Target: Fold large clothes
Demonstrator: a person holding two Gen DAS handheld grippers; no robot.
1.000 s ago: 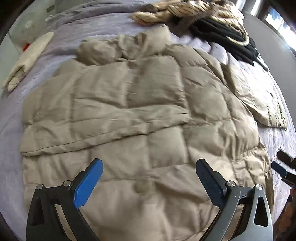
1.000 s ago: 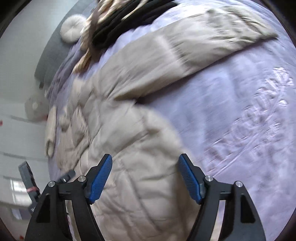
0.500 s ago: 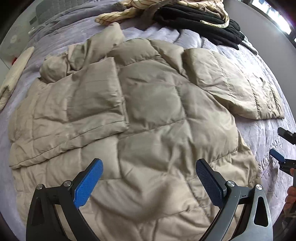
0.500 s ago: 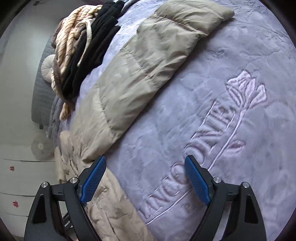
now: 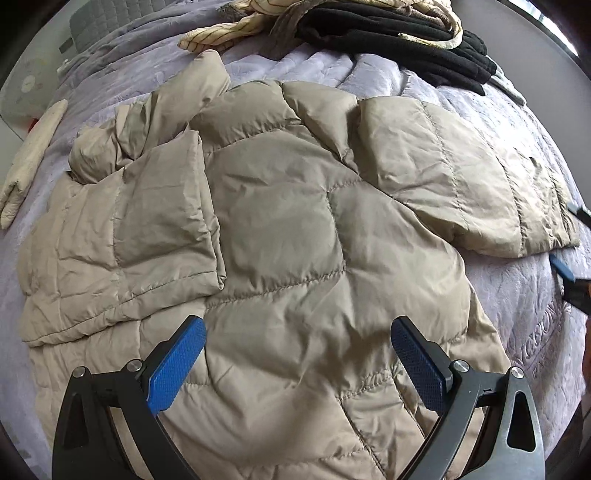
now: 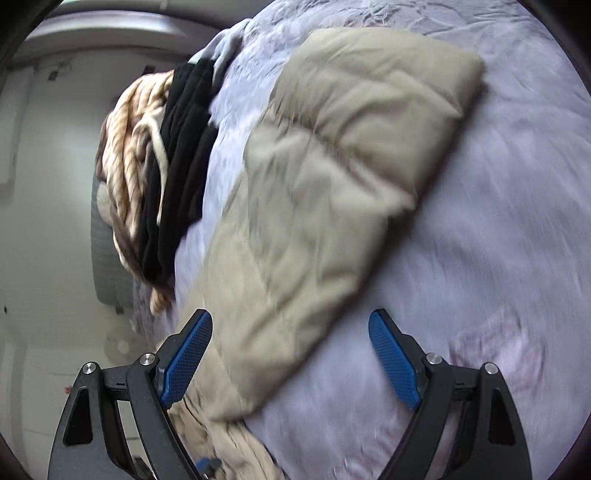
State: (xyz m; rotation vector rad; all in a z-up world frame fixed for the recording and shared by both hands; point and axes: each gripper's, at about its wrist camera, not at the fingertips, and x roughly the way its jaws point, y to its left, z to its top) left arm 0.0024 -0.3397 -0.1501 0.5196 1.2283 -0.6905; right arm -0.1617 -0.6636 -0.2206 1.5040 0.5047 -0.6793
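Two tongs, left tongs (image 5: 297, 363) and right tongs (image 6: 290, 356), gape wide, empty, above one beige jacket (image 5: 295, 229).

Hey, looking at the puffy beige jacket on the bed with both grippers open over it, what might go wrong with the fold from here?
1. The left sleeve is already folded onto the body; tugging the jacket may pull it loose.
2. The spread right sleeve is thick and puffy; the open right gripper could pinch too little and drop it.
3. The clothes pile sits near the collar end, so shifting the jacket might snag it.
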